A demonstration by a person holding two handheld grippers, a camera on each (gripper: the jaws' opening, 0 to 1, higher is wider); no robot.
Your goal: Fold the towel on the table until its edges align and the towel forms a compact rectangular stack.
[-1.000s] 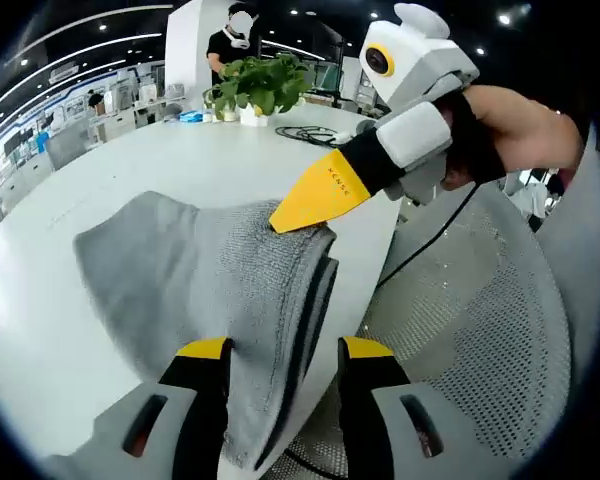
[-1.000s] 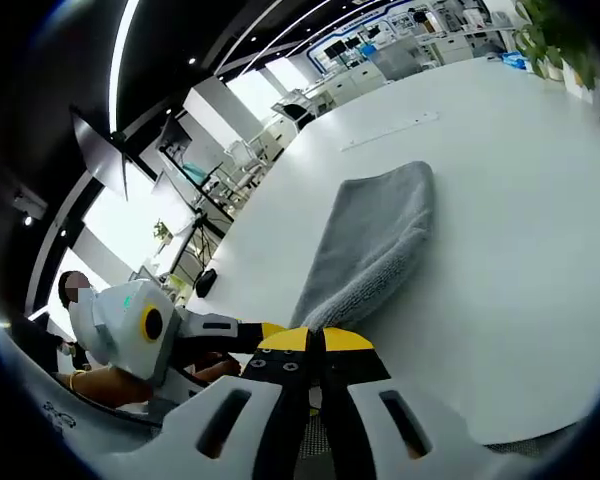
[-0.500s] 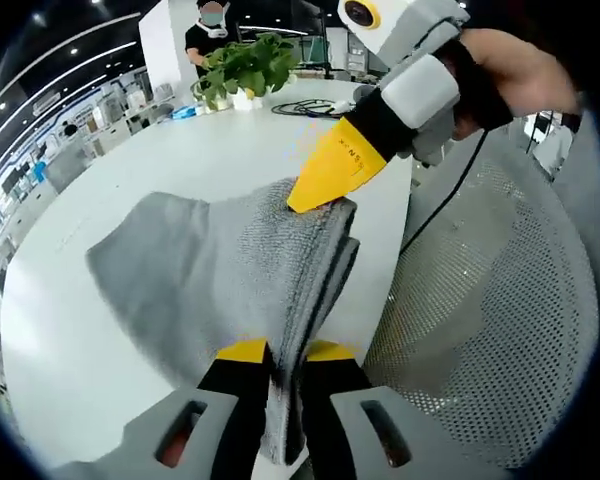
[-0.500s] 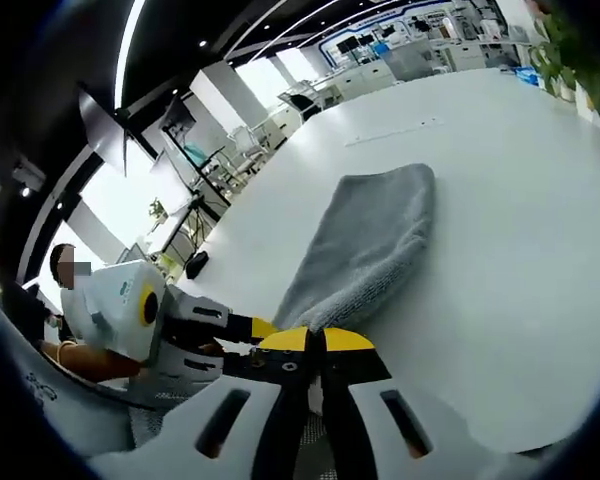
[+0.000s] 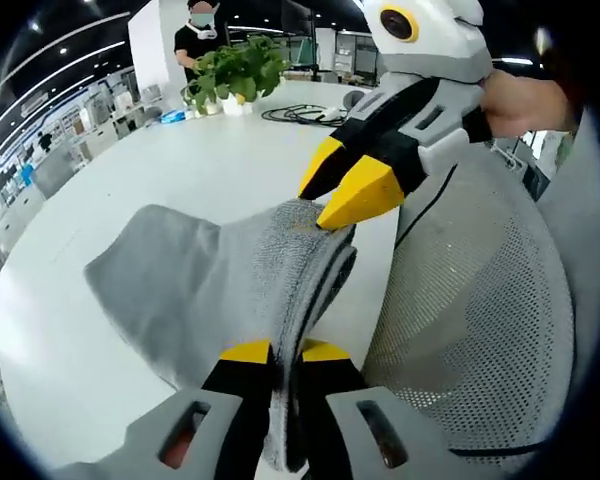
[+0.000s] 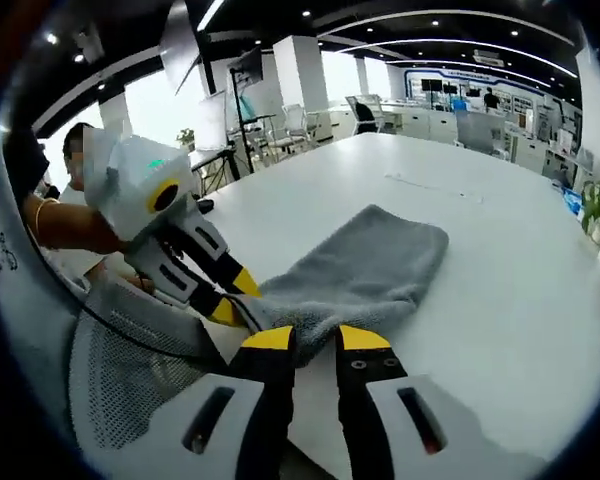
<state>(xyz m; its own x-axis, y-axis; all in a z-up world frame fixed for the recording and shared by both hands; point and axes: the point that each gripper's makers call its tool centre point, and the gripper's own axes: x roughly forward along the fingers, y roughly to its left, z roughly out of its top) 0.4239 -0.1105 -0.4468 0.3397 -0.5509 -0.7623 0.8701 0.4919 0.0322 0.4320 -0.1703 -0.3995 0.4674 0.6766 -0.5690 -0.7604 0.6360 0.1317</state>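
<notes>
Towel (image 5: 210,285) is already doubled at least once and lies at the near edge of the white bench (image 5: 130,170), layers visible along the fold. Edges are not yet aligned, so more folding is judged to be left. Left hand-held gripper (image 5: 275,352) is clamped on the near corner. Right hand-held gripper (image 5: 345,180) is seen w/ jaws apart, tips just at the other corner. Much free bench is seen beyond; a mesh chair (image 5: 470,330) sits close behind the edge.
</notes>
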